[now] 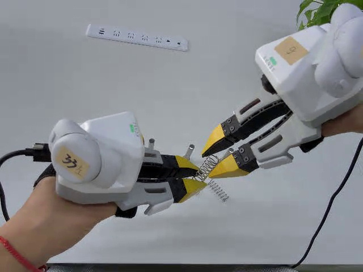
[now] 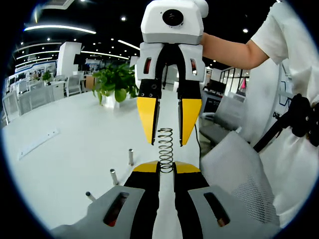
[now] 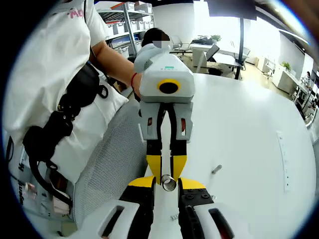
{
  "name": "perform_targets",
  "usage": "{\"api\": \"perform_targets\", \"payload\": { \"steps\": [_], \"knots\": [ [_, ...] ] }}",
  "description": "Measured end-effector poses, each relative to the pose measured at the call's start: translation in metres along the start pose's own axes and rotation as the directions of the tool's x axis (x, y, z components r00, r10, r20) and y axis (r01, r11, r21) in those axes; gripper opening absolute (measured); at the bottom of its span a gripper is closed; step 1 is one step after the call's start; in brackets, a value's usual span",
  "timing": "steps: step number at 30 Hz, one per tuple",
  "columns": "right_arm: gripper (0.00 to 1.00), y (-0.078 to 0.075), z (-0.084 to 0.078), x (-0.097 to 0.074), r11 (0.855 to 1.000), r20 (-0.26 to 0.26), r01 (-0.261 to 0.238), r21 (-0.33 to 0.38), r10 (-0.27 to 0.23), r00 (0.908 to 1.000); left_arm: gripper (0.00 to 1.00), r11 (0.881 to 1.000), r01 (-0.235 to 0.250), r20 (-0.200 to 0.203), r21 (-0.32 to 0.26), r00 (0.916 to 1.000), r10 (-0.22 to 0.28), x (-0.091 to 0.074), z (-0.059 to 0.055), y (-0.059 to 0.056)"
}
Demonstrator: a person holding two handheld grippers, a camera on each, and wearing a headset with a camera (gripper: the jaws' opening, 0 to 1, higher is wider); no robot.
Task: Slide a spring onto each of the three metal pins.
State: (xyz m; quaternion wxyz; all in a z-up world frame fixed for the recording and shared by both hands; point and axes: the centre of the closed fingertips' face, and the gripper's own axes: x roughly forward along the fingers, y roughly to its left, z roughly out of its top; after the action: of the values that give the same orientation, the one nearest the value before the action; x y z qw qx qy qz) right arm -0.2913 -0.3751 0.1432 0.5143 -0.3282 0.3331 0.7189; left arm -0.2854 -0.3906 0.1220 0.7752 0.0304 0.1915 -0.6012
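A short metal spring (image 1: 211, 163) hangs in the air between both grippers. My left gripper (image 1: 199, 177), lower left in the head view, is shut on the spring's near end (image 2: 165, 158). My right gripper (image 1: 207, 164) comes in from the upper right. Its yellow-tipped jaws stand open on either side of the spring's far end, with small gaps. The right gripper view looks down the spring (image 3: 168, 183) end-on. Three upright metal pins (image 2: 131, 156) (image 2: 114, 176) (image 2: 89, 195) stand in a row on the white table, left of the jaws. A second spring (image 1: 218, 191) lies on the table under the grippers.
A white power strip (image 1: 136, 37) lies at the far left of the table. A potted plant (image 1: 320, 11) stands at the back right. A black cable (image 1: 334, 198) trails off the right gripper, another off the left. A mesh chair (image 3: 107, 164) stands by the table edge.
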Motion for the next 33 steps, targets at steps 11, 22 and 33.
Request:
{"api": "perform_targets", "payload": {
  "steps": [11,22,33],
  "knots": [
    [0.09,0.0003,-0.0071,0.0043,0.998,-0.080,-0.050,-0.040,0.047,0.9957,0.07,1.000,0.010,0.000,0.006,0.9999,-0.010,0.0015,0.0011,-0.0024],
    [0.08,0.0015,-0.0076,0.0056,0.996,-0.103,-0.067,-0.053,0.061,0.9928,0.07,1.000,0.013,-0.006,0.009,0.9999,-0.013,0.0017,0.0001,-0.0034],
    [0.08,0.0032,-0.0087,0.0090,0.994,-0.133,-0.083,-0.065,0.073,0.9883,0.07,1.000,0.014,-0.021,0.018,0.9997,-0.014,0.0017,-0.0037,-0.0047]
  ]
}}
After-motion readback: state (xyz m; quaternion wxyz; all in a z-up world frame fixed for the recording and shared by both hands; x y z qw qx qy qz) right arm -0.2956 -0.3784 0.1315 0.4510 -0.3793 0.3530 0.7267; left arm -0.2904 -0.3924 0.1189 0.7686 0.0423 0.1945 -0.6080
